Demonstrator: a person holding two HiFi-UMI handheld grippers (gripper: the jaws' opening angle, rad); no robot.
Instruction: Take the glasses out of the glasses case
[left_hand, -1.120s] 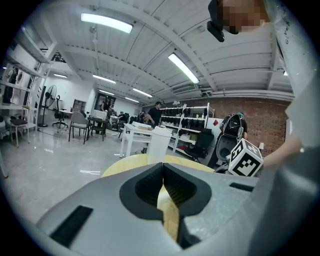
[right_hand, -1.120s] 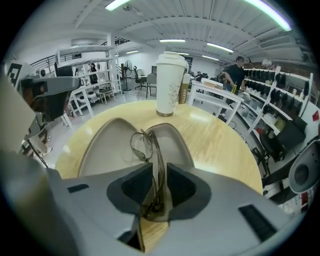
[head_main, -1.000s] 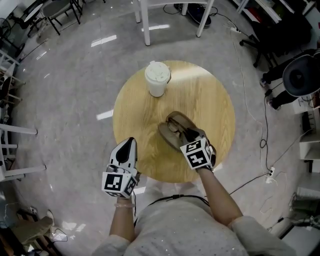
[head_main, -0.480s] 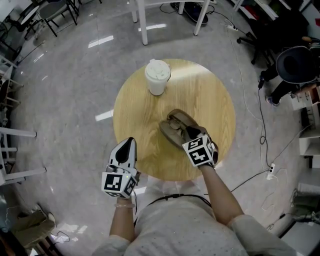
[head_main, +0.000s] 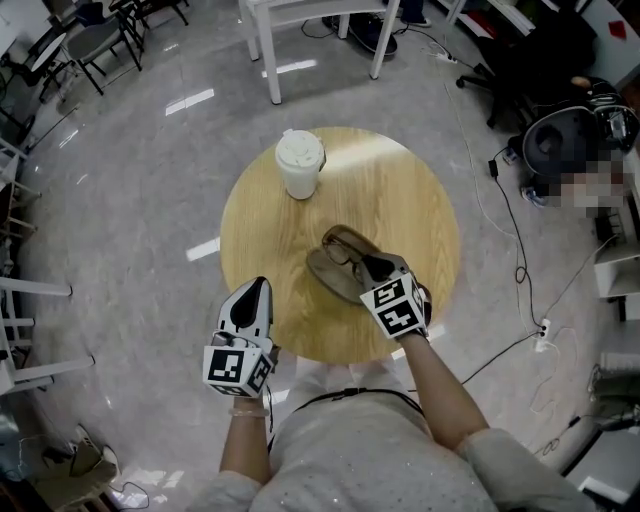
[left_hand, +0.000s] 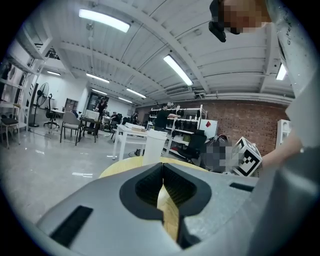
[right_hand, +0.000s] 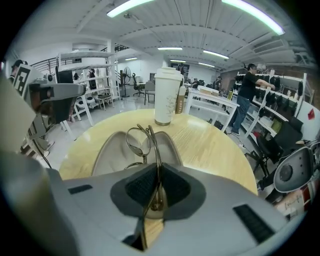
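An open tan glasses case (head_main: 335, 272) lies on the round wooden table (head_main: 410, 200), near its front edge. Thin metal-framed glasses (head_main: 343, 250) stand up out of the case. In the right gripper view the glasses (right_hand: 142, 142) rise over the case's shell (right_hand: 107, 150). My right gripper (right_hand: 159, 189) has just been closing and is now shut on the glasses' thin frame, which runs between its pads. It reaches the case from the front right (head_main: 378, 268). My left gripper (head_main: 260, 287) hovers at the table's front left edge, shut and holding nothing (left_hand: 162, 192).
A white lidded paper cup (head_main: 300, 163) stands at the table's far left, also in the right gripper view (right_hand: 167, 102). Around the table are a shiny grey floor, a white table's legs (head_main: 265, 60) beyond it, chairs at the left, and cables and a fan at the right.
The head view has drifted, so the table sits slightly further left in the picture. Both grippers keep their places, the right one still at the case.
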